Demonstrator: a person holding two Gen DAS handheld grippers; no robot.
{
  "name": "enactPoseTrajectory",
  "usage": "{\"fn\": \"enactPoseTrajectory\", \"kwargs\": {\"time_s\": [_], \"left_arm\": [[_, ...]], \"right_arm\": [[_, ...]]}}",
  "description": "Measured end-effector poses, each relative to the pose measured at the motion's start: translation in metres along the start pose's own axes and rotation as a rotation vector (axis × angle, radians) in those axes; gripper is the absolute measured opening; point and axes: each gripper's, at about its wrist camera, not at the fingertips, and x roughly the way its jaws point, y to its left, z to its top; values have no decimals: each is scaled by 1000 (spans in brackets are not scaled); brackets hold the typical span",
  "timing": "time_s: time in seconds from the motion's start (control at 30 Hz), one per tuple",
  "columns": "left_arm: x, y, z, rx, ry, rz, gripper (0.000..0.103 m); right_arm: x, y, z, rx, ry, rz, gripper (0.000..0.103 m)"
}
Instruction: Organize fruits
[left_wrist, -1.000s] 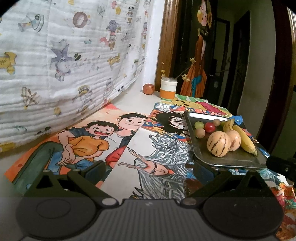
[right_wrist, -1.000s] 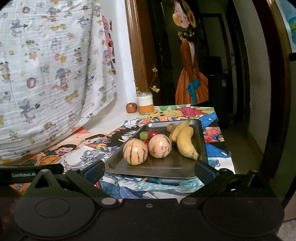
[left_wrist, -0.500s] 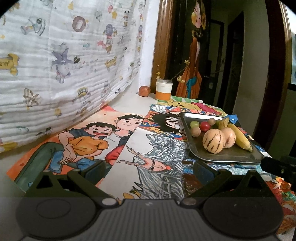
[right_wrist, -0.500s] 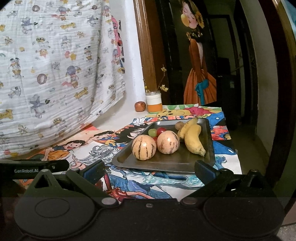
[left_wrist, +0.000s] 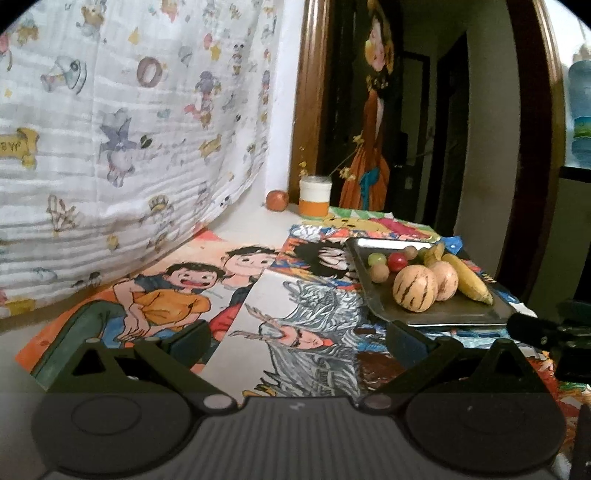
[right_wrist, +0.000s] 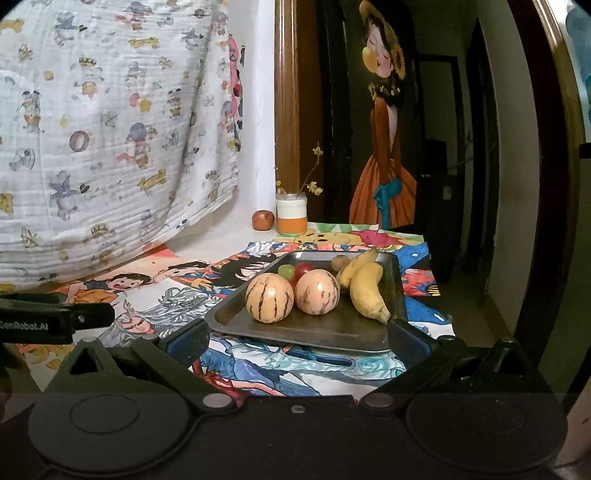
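Note:
A grey metal tray (right_wrist: 332, 330) (left_wrist: 454, 314) lies on the cartoon-print cloth. On it sit two striped pale melons (right_wrist: 269, 298) (left_wrist: 414, 294), two bananas (right_wrist: 367, 291) (left_wrist: 467, 282), a green grape (right_wrist: 286, 271), a red one (right_wrist: 303, 268) and small brown fruits (left_wrist: 379, 273). My right gripper (right_wrist: 297, 341) is open and empty, just short of the tray's near edge. My left gripper (left_wrist: 297, 341) is open and empty, left of the tray over the drawings. Each view shows the other gripper's body at its edge.
A white-and-orange jar (right_wrist: 291, 216) with dry twigs and a brown-red fruit (right_wrist: 263, 220) stand at the back by the wall. A printed blanket (left_wrist: 110, 129) hangs on the left. The table's right edge (right_wrist: 439, 295) drops off to a dark doorway.
Both grippers have pulled back a little from the tray, which looks smaller and farther. Their jaws stay open and the fruits have not moved.

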Motion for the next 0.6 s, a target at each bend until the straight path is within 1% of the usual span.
{"fn": "enactPoseTrajectory", "kwargs": {"time_s": [0.13,0.3,0.6], "left_arm": [[-2,-1,-1,11,-14,-13,103],[-2,-2,-6,32,-6,-30,103],[-4,-2,-8,38,-13,-47,103]], "right_arm": [[0,1,-2,-5,3,0,103],[-1,0,-5,2,7,-8,103],[-9,-5,-8,24,-29,-24,103]]}}
